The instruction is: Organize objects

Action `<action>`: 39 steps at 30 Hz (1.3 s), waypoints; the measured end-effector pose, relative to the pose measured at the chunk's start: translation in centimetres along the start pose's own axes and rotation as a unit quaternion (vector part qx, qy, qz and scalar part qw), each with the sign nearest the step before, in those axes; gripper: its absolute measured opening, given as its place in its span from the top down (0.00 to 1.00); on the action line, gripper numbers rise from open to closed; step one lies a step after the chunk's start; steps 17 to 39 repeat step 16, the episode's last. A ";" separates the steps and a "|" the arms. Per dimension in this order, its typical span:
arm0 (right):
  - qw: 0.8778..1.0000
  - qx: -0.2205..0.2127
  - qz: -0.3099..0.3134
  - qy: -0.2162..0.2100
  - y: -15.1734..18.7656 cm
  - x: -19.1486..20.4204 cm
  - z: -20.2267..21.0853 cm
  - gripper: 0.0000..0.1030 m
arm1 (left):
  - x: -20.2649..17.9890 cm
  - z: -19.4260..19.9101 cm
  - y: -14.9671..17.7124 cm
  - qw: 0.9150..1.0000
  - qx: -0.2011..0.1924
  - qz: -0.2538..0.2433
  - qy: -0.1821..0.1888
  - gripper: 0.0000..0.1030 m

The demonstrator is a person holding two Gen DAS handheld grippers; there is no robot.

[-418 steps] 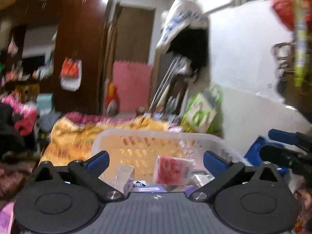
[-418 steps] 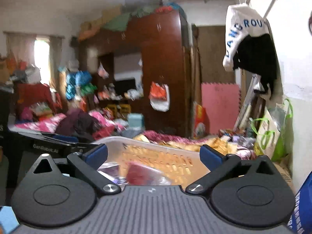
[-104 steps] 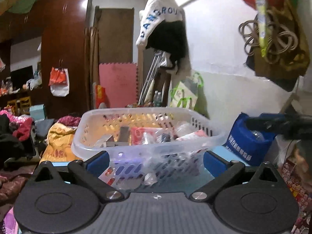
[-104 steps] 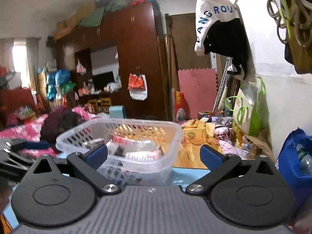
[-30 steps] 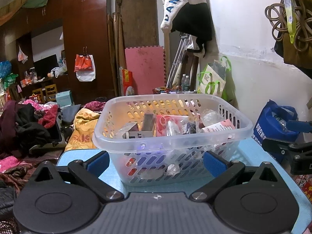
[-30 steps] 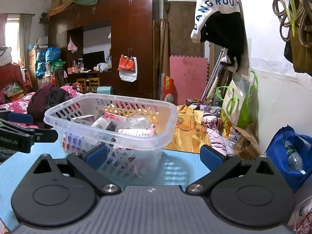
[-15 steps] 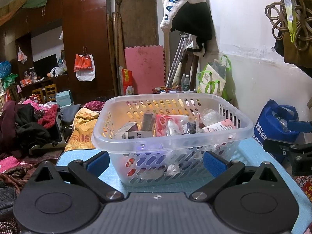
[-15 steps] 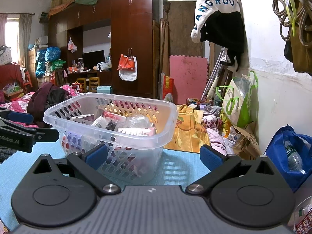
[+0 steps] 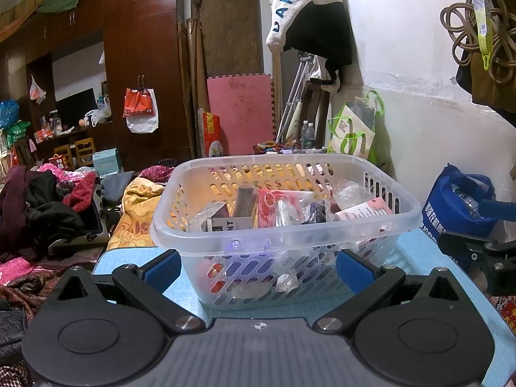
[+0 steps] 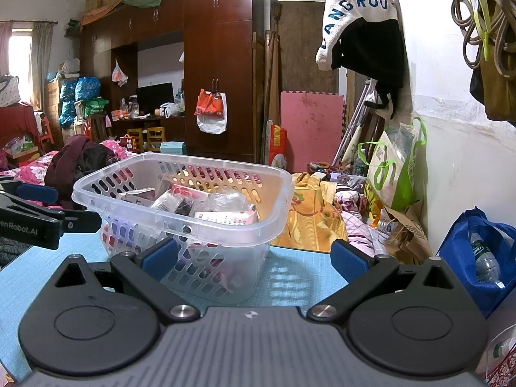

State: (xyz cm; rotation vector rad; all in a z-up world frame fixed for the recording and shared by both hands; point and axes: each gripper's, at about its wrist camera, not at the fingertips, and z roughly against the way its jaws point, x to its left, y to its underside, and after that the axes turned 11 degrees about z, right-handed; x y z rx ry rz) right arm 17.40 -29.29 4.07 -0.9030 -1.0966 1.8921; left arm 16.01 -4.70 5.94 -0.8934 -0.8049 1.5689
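Note:
A clear plastic basket [image 9: 283,235] stands on the light blue table [image 9: 416,251], filled with several packets and small boxes. It also shows in the right wrist view [image 10: 225,229]. My left gripper [image 9: 256,269] is open and empty, low at the table, just in front of the basket's near wall. My right gripper [image 10: 253,259] is open and empty, near the basket's right front corner. The left gripper shows at the left edge of the right wrist view [image 10: 35,213]; the right gripper shows at the right edge of the left wrist view [image 9: 480,245].
A blue bag with a bottle [image 10: 480,251] stands right of the table by the white wall. A green and white bag [image 10: 393,174], a yellow blanket [image 10: 309,213] and piled clothes [image 9: 42,206] lie beyond the table's far edge.
Over the last second almost nothing has moved. Earlier, both grippers were up over the basket; they have since drawn back and lowered to table height in front of it.

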 end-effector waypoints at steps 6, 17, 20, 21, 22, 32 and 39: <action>1.000 0.003 -0.003 0.001 0.2 -0.2 -0.2 0.00 | -0.1 -0.5 -0.2 1.000 0.005 0.003 -0.002 0.00; 1.000 0.004 -0.003 0.002 0.3 -0.3 -0.2 0.00 | -0.6 -0.8 -0.4 1.000 -0.001 0.000 -0.003 0.01; 1.000 0.004 -0.003 0.002 0.3 -0.3 -0.2 0.00 | -0.6 -0.8 -0.4 1.000 -0.001 0.000 -0.003 0.01; 1.000 0.004 -0.003 0.002 0.3 -0.3 -0.2 0.00 | -0.6 -0.8 -0.4 1.000 -0.001 0.000 -0.003 0.01; 1.000 0.004 -0.003 0.002 0.3 -0.3 -0.2 0.00 | -0.6 -0.8 -0.4 1.000 -0.001 0.000 -0.003 0.01; 1.000 0.004 -0.003 0.002 0.3 -0.3 -0.2 0.00 | -0.6 -0.8 -0.4 1.000 -0.001 0.000 -0.003 0.01; 1.000 0.004 -0.003 0.002 0.3 -0.3 -0.2 0.00 | -0.6 -0.8 -0.4 1.000 -0.001 0.000 -0.003 0.01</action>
